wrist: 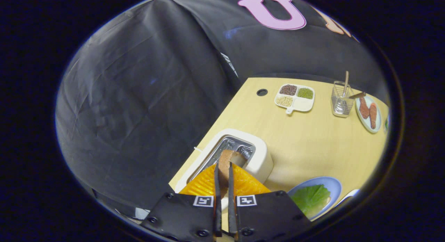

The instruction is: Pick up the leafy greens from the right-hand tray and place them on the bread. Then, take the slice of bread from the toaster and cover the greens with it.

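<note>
Brown-crusted, the slice of bread stands on edge between the two fingers of the hand-held gripper, which pinch it from either flat side just above the slot of the white toaster. Its long axis runs away from the fingers, toward the far end of the toaster, and it looks partly lifted, its far end level with the slot. On the near right of the wooden desk sits a blue plate with the leafy greens already spread on it, presumably over the bottom bread, which I cannot make out. So the coming move turns on one relation: the plate lies to the right of the fingers and slightly nearer, and the upright slice will likely need tipping flat to cover the greens. Farther off stand a divided dish of beans, a wire holder and a plate of sausages.
</note>
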Tool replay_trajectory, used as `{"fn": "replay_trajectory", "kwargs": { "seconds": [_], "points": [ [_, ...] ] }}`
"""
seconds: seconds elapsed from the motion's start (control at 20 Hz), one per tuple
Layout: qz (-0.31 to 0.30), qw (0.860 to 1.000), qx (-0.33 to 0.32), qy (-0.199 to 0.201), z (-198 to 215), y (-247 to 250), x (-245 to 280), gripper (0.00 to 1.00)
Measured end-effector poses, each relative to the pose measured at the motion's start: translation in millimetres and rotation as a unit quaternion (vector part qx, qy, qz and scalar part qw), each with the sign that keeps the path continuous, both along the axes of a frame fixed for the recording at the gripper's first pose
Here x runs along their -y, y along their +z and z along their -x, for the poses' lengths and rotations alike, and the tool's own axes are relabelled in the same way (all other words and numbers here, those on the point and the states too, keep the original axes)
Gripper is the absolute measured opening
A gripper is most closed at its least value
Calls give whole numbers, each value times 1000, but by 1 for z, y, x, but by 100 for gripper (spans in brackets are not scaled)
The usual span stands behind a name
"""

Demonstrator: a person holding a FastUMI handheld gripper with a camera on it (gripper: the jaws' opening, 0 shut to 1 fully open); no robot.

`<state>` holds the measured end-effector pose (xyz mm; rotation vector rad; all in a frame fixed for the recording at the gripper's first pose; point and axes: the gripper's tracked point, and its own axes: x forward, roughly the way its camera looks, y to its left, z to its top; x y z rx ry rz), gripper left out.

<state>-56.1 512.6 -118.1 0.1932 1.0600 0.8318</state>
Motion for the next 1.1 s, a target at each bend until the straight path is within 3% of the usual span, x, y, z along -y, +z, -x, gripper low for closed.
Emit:
{"fn": "replay_trajectory", "kwargs": {
  "seconds": [0.5, 1.1],
  "points": [
    [-70, 997, -5, -44, -6, 49, 44, 10],
    [-82, 994, -4, -76, -15, 53, 107, 10]
  ]
}}
